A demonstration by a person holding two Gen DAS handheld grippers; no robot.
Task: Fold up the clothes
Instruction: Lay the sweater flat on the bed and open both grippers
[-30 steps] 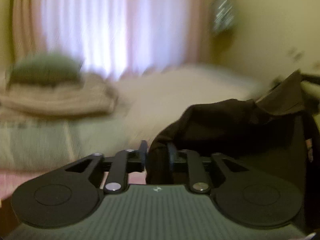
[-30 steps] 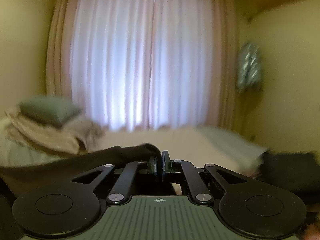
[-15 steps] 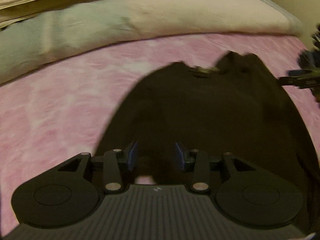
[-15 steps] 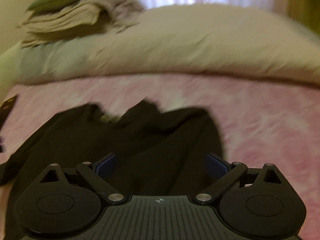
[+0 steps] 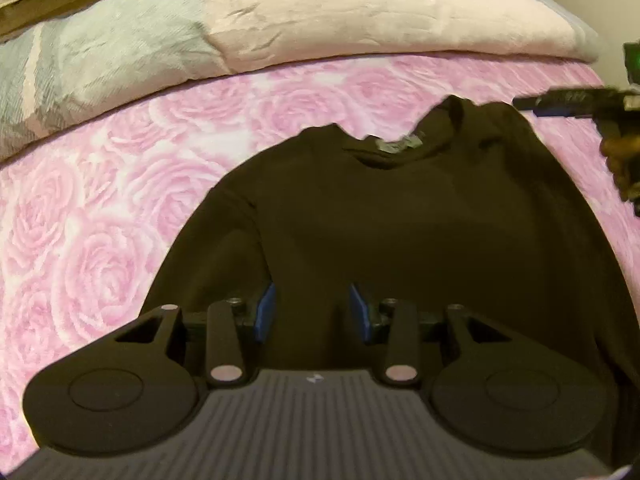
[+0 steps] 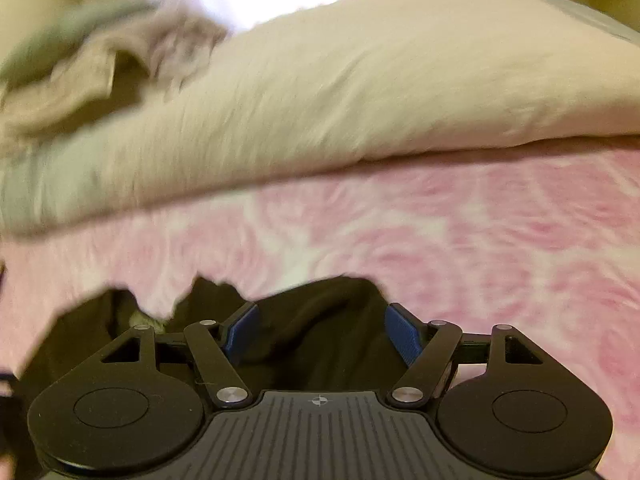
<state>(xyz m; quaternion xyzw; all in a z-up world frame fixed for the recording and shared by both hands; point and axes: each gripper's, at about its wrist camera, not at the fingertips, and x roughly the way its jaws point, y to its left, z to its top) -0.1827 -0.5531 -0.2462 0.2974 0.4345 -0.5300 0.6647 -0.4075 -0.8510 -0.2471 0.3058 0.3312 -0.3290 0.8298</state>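
A black sweater (image 5: 400, 216) lies spread on the pink rose-patterned bedspread (image 5: 80, 248), collar and label at the far end. My left gripper (image 5: 311, 312) is open and empty over its near part. My right gripper (image 6: 320, 334) is open wide and empty, low over the sweater's shoulder and sleeve (image 6: 320, 344). In the left wrist view the right gripper (image 5: 576, 104) shows at the right edge, beside the sweater's far right shoulder.
A folded cream and pale green blanket (image 5: 248, 24) lies across the bed beyond the sweater, also in the right wrist view (image 6: 360, 92). A pile of folded beige clothes (image 6: 92, 64) sits on it at the far left, below bright curtains.
Both grippers held the sweater up a second ago, then lowered it onto the bed and opened. Since half a second ago the right gripper has moved forward to the shoulder.
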